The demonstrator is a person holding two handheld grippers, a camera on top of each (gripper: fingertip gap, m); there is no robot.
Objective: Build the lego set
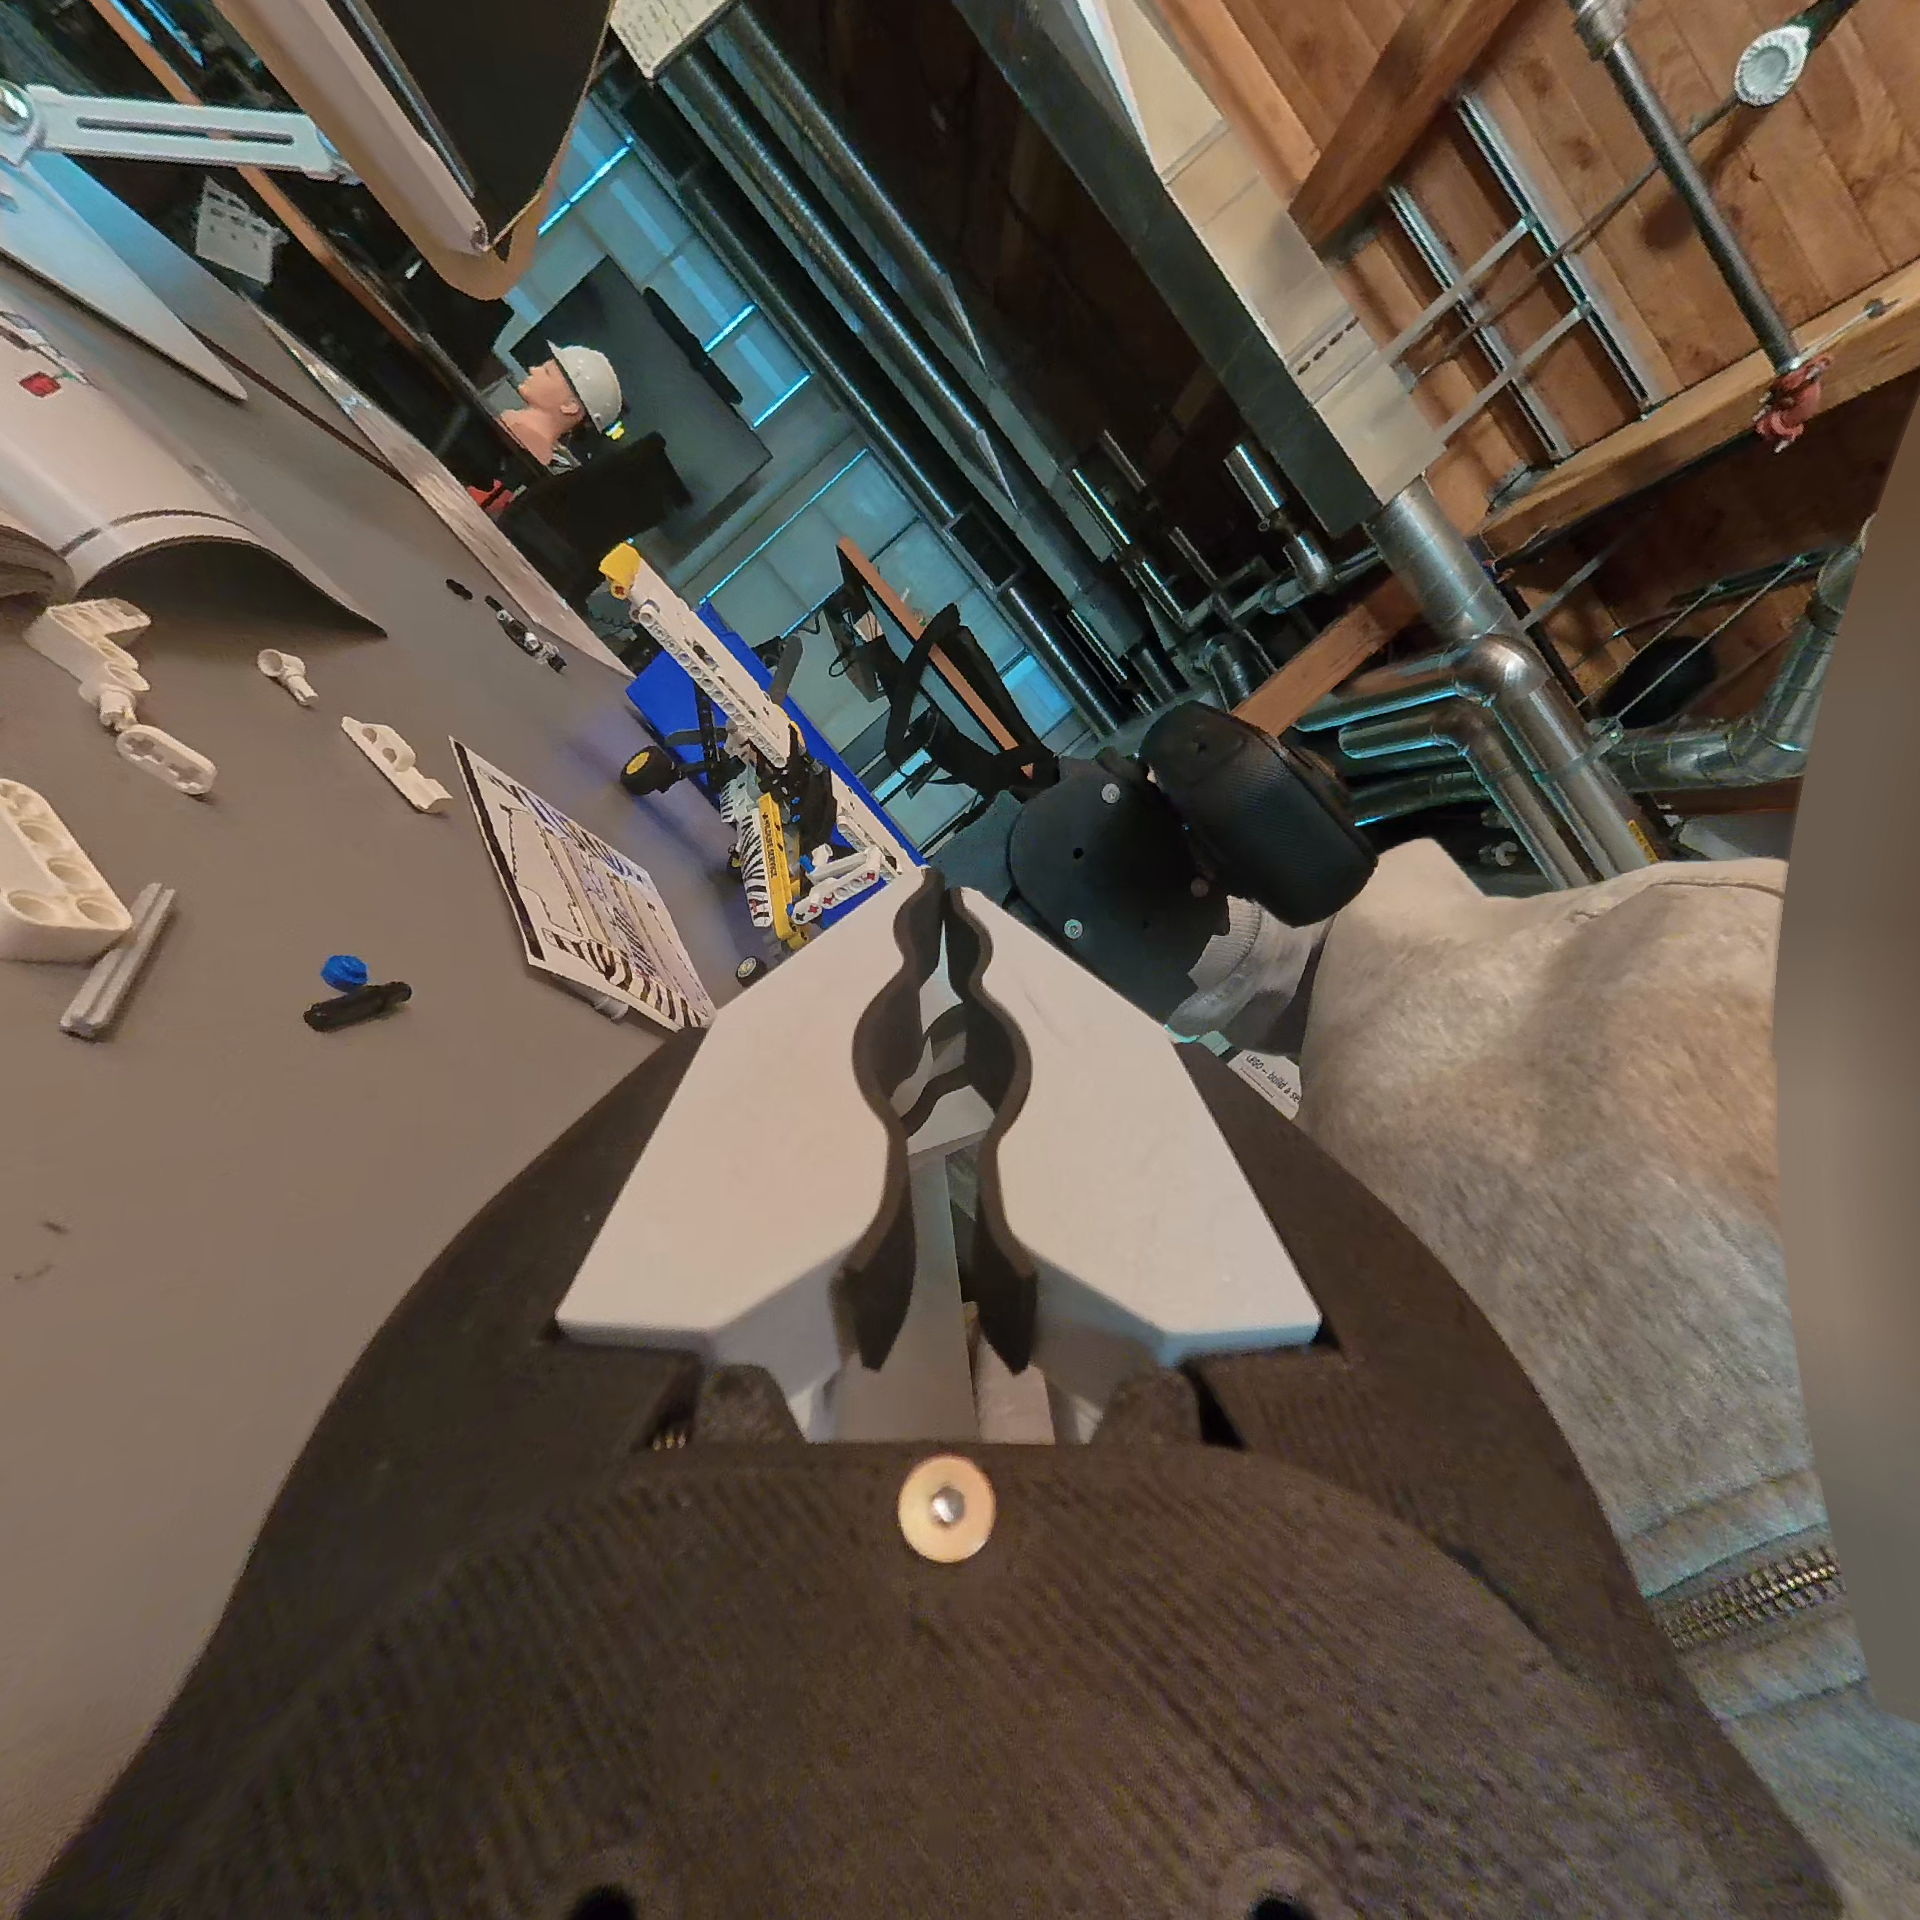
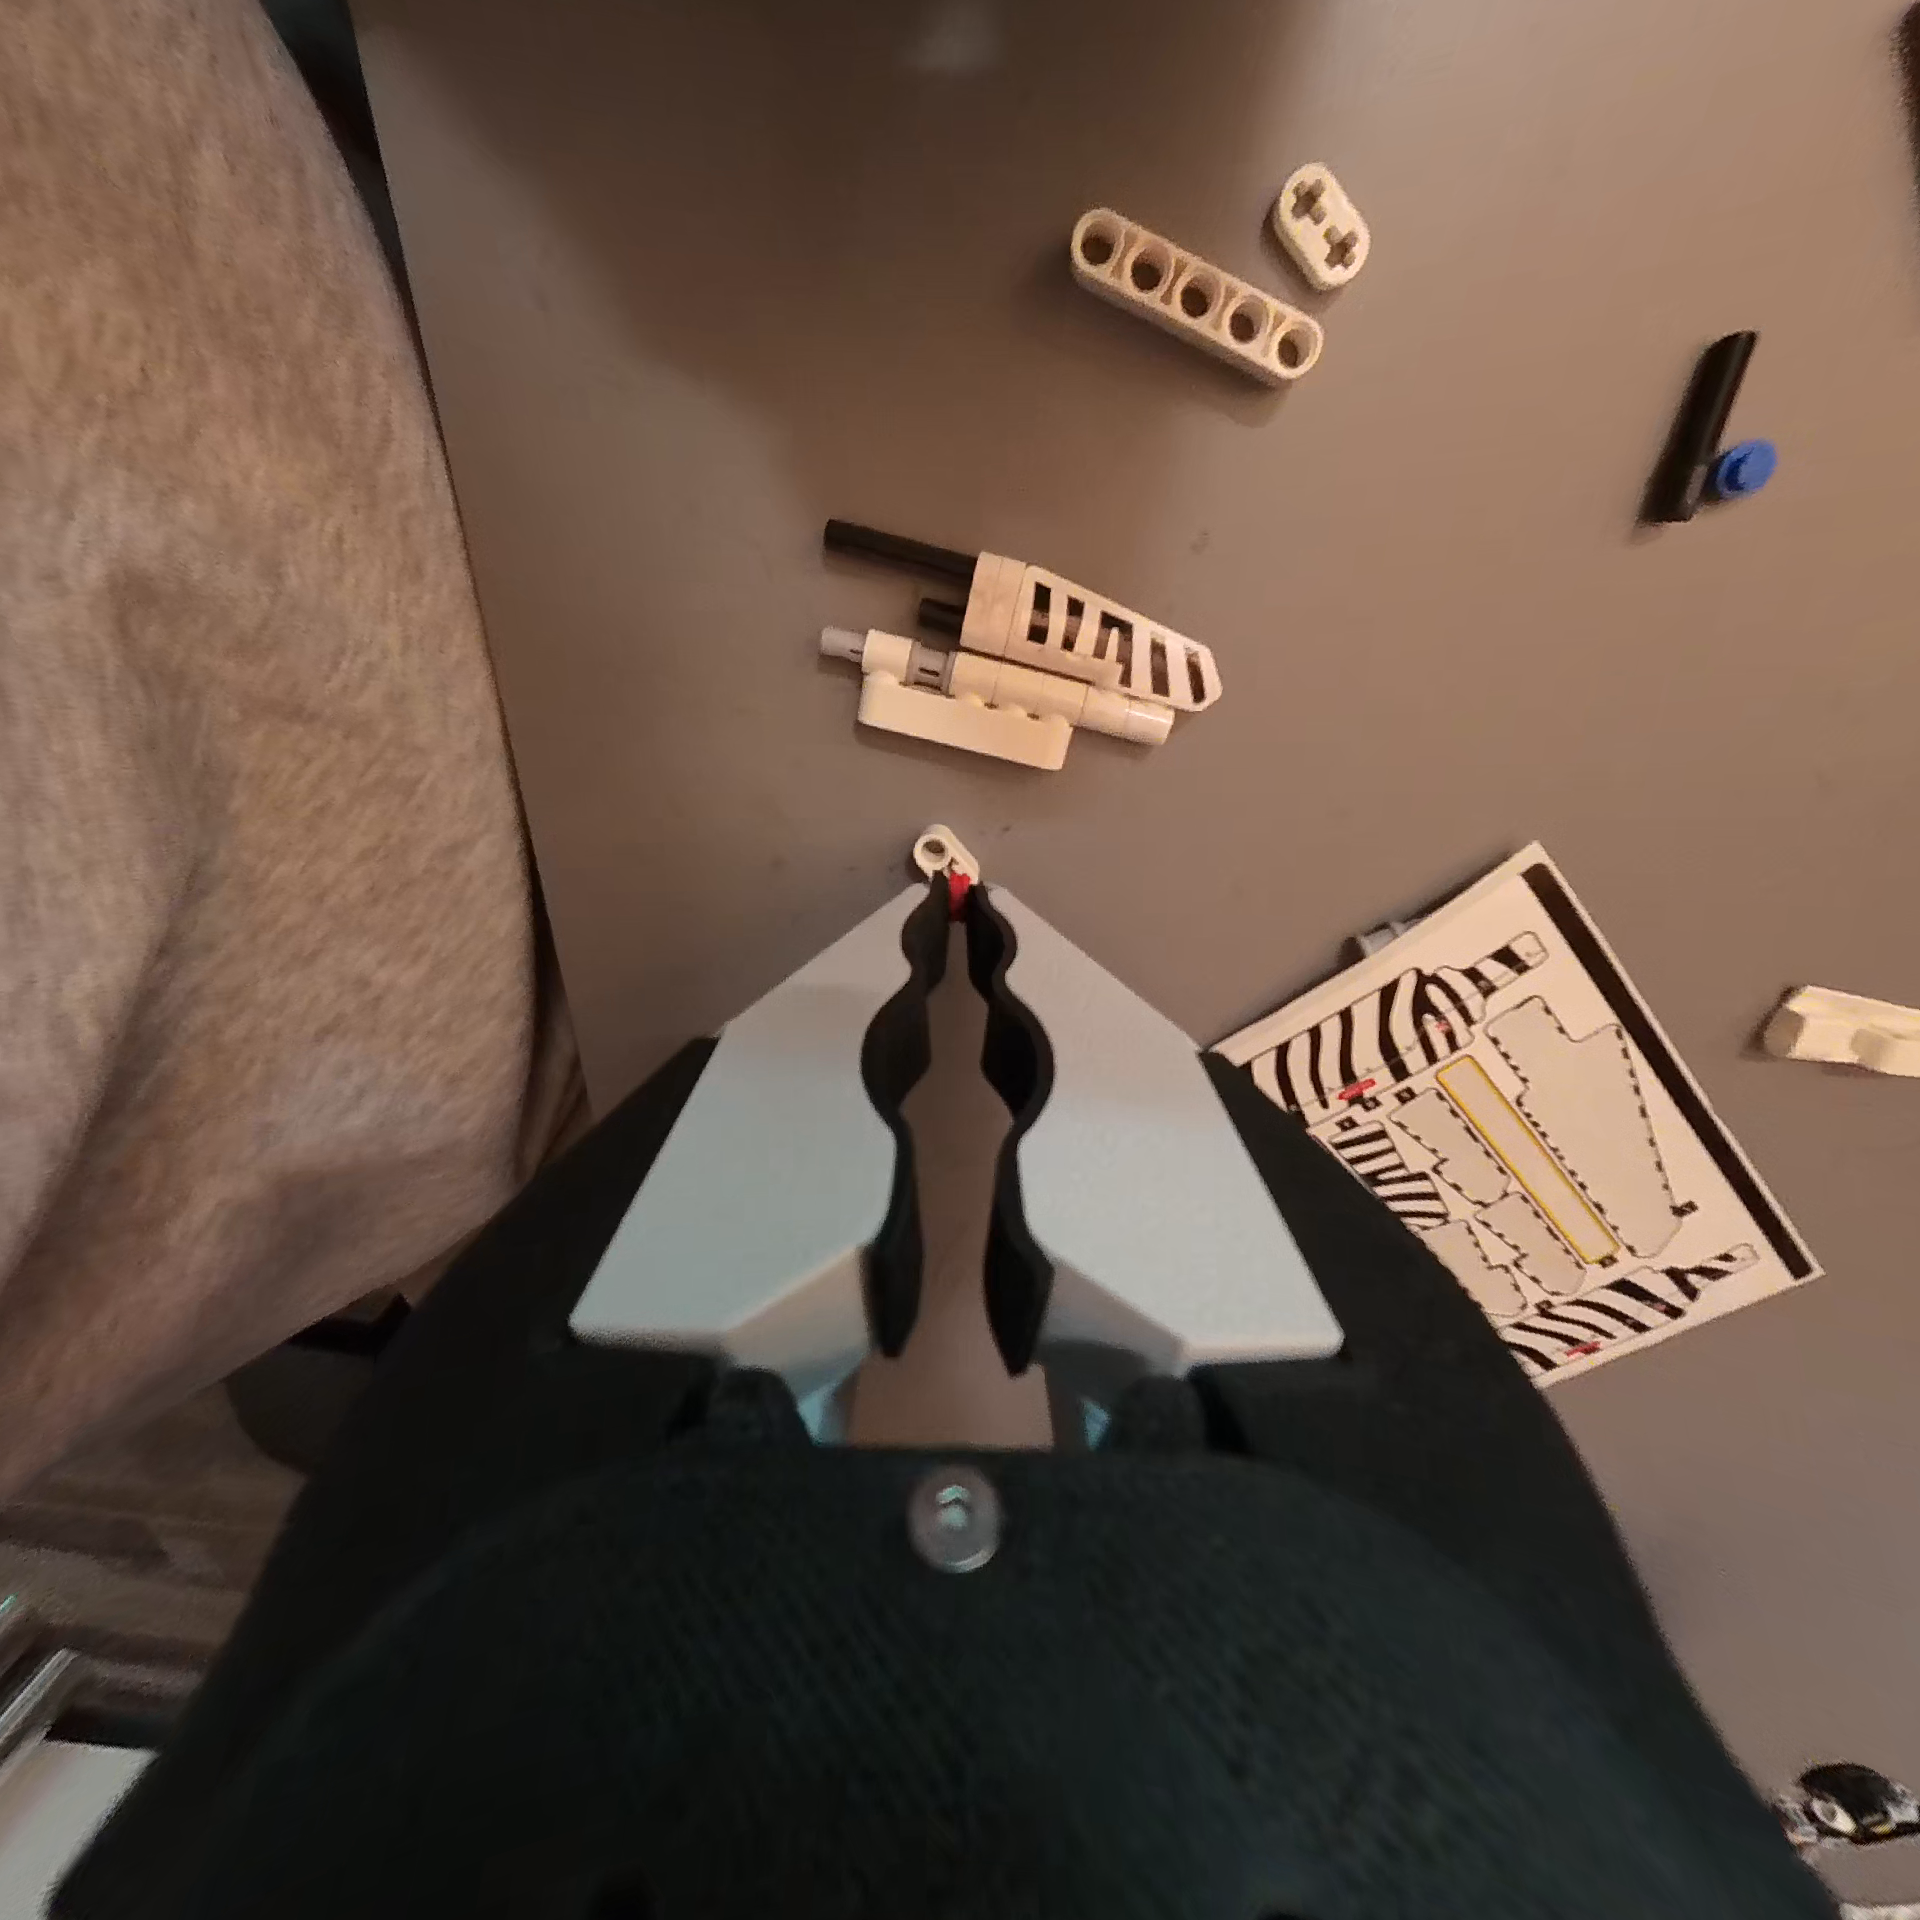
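Red-pinned white connector (image 2: pixel 945 854) pinched at right gripper (image 2: pixel 957 902) fingers' tips.

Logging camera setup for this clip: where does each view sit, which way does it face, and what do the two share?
Left wrist view: on the left gripper, tilted, facing across the grey table toward the partly built model and the room; its shut fingers and a grey sleeve show.
Right wrist view: on the right gripper, facing down at the table; fingers pinch a small white-and-red piece before a striped sub-assembly; sleeve at left.
Shared: the sticker sheet, the blue pin.
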